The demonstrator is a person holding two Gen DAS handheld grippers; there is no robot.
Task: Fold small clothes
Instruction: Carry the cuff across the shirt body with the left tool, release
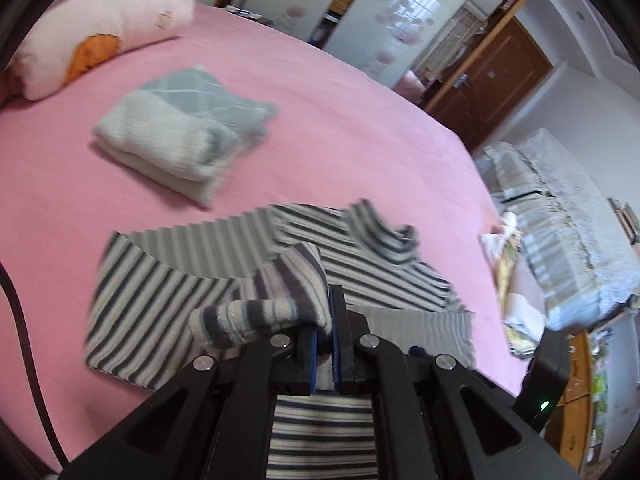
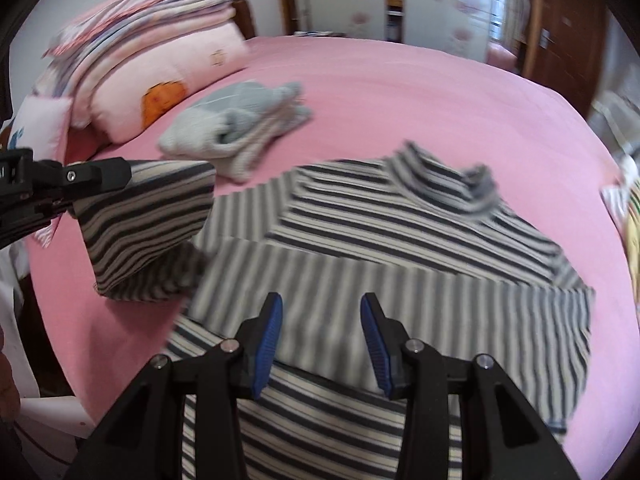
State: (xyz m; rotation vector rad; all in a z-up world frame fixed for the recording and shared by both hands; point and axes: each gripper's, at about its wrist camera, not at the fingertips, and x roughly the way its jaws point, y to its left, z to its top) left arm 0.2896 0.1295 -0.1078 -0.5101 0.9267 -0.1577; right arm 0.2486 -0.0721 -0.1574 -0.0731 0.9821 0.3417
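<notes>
1 grey garment [image 1: 184,136] folded; striped top [image 2: 400,248] mid-fold: left gripper [image 1: 324,344] jaws pinching sleeve, right gripper [image 2: 322,344] jaws spread.

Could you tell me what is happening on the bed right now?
A person is folding a striped top on the pink bed. The left gripper has its jaws shut on the sleeve, lifting it. The right gripper hovers open above the hem. A folded grey garment lies beyond.
</notes>
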